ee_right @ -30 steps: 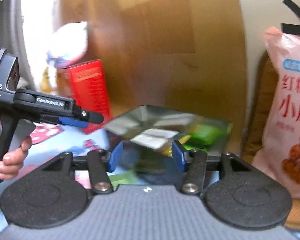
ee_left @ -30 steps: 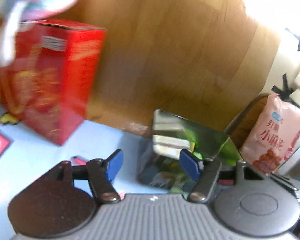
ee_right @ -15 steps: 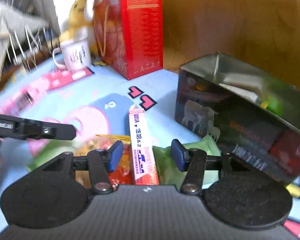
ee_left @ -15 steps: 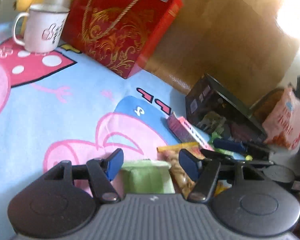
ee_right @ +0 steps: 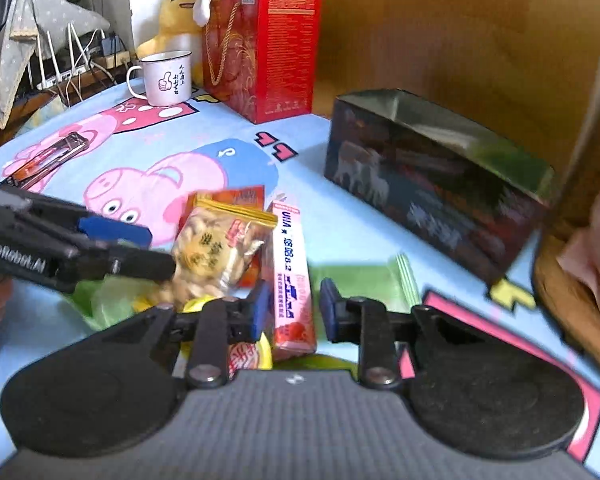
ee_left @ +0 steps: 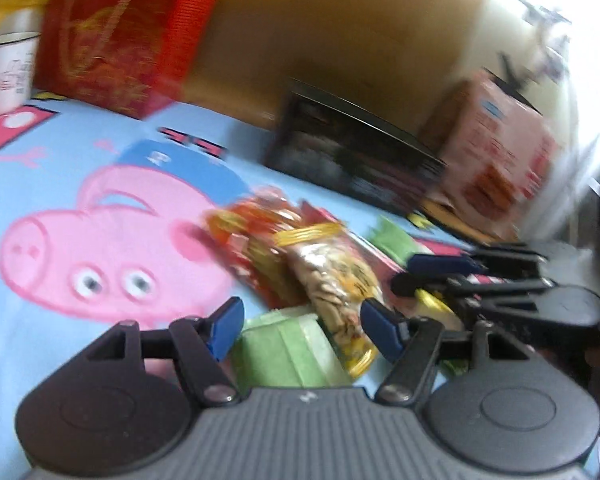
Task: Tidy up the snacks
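Both grippers lowered from dark tin point(ee_right: 436, 188) to snack pile. Left gripper point(ee_left: 300, 324) fingers wide, empty; right gripper point(ee_right: 294, 310) fingers narrower, straddling pink stick pack point(ee_right: 292, 272). Pick imminent.

You worked over a light-blue cloth point(ee_right: 308, 168) printed with a pink cartoon pig point(ee_right: 148, 184). The clear peanut packet point(ee_right: 216, 248) carried a yellow seal strip. The stick pack point(ee_right: 292, 276) was pink with blue lettering. The gift box point(ee_right: 268, 48) was red with gold ornament, the tin point(ee_right: 440, 188) black, the mug point(ee_right: 166, 78) white.
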A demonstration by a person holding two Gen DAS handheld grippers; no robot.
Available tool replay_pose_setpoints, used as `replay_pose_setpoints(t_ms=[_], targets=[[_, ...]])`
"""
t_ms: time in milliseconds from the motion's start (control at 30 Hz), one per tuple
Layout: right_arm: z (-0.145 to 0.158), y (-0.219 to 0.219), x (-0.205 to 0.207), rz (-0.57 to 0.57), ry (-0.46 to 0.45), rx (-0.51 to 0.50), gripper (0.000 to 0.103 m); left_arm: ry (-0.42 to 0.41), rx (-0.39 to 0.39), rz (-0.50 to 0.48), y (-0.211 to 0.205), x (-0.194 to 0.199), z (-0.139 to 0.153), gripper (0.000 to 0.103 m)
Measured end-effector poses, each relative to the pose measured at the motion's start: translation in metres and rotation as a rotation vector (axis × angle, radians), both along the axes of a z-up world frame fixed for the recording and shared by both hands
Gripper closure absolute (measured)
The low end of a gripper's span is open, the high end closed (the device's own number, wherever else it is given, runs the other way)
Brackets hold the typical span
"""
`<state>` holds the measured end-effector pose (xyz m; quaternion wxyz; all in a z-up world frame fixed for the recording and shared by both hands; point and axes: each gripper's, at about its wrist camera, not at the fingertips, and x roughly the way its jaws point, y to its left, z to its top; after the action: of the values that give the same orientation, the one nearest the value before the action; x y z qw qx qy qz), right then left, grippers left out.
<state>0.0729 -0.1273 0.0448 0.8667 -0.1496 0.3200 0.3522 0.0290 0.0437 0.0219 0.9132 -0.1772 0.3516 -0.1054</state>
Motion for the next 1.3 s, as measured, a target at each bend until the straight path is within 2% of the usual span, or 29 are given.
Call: replay_pose_setpoints(t_ms=[133,200,300,367,500,667,700,733,900,1000,1067,1167,1300], targets=[[-0.005,-0.015,-0.019,-0.033,-0.016,0.029,0.071,-0.032,0.026,-0.058,-0.017,-0.010,0.001,0.030],[-0.006,-0.022,-0.025,-0.066,-0.031,0.058,0.067,-0.045,-0.004,-0.054,-0.011,-0.010,0.004,0.030],[-0.010,-0.035,-0.031,-0.119,-0.036,0.143,0.060,-0.095,-0.042,0.007,0.006,-0.010,0.014,0.028],[-0.014,-0.043,-0.032,-0.154,-0.015,0.200,0.060,-0.118,-0.039,0.050,0.015,-0.006,0.019,0.028],[-0.023,-0.043,-0.030,-0.175,0.019,0.236,0.059,-0.130,-0.039,0.098,0.026,0.008,0.025,0.028],[-0.026,-0.033,-0.023,-0.155,0.062,0.211,0.063,-0.098,-0.078,0.140,0.036,0.032,0.018,0.028],[-0.024,-0.029,-0.022,-0.144,0.062,0.206,0.071,-0.081,-0.096,0.145,0.040,0.035,0.015,0.028],[-0.024,-0.028,-0.022,-0.132,0.065,0.202,0.073,-0.060,-0.121,0.146,0.044,0.038,0.011,0.028],[-0.023,-0.025,-0.025,-0.113,0.037,0.185,0.074,0.008,-0.218,0.108,0.053,0.051,0.003,0.028],[-0.023,-0.026,-0.027,-0.110,0.017,0.187,0.075,0.022,-0.238,0.101,0.051,0.059,0.002,0.028],[-0.019,-0.026,-0.032,-0.109,-0.029,0.188,0.076,0.019,-0.232,0.102,0.047,0.061,0.003,0.028],[-0.002,-0.033,-0.036,-0.127,-0.085,0.238,0.076,0.005,-0.222,0.096,0.043,0.060,0.004,0.028],[0.015,-0.048,-0.032,-0.195,-0.096,0.342,0.077,0.002,-0.245,0.088,0.044,0.057,0.004,0.028]])
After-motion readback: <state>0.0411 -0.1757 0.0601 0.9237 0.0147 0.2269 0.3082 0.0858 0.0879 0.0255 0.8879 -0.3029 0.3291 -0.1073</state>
